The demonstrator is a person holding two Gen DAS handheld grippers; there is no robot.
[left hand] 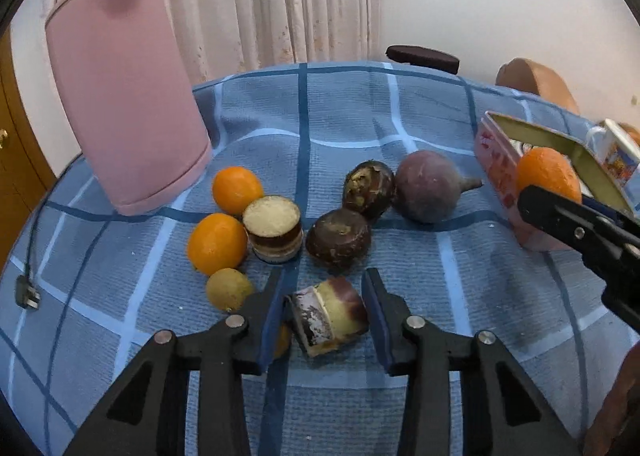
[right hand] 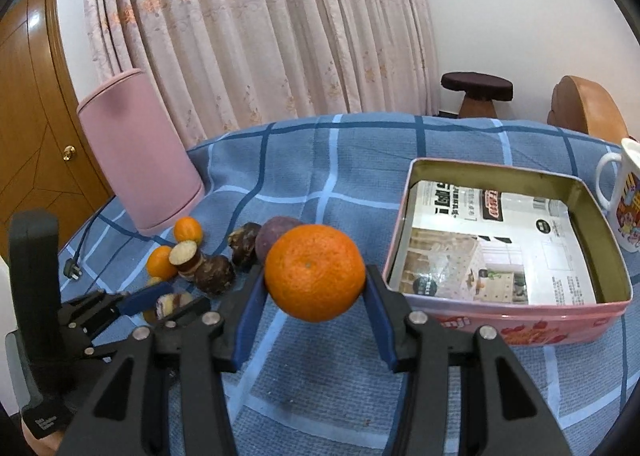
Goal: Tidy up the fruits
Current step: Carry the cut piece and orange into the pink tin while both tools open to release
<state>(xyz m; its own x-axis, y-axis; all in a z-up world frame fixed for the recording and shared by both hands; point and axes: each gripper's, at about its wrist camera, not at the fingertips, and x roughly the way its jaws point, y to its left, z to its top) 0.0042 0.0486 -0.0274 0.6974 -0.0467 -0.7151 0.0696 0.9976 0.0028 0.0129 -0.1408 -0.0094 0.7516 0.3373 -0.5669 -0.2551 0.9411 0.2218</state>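
My right gripper (right hand: 315, 288) is shut on a large orange (right hand: 315, 273) and holds it above the cloth, just left of the pink tin box (right hand: 520, 330); the orange also shows in the left wrist view (left hand: 547, 175). My left gripper (left hand: 326, 296) is open around a cut sugarcane piece (left hand: 329, 314) lying on the cloth; the pads do not press it. Ahead of it lie two small oranges (left hand: 218, 242), another cane piece (left hand: 273, 228), a small brownish fruit (left hand: 229, 289), two dark round tubers (left hand: 339, 239) and a purple one (left hand: 429, 186).
The table has a blue checked cloth (right hand: 328, 176). A pink cylinder (left hand: 120, 96) stands at the back left, with a plug and cord (left hand: 27, 290) beside it. The tin box is lined with printed paper (right hand: 492, 244). A white mug (right hand: 624, 200) stands right of the box.
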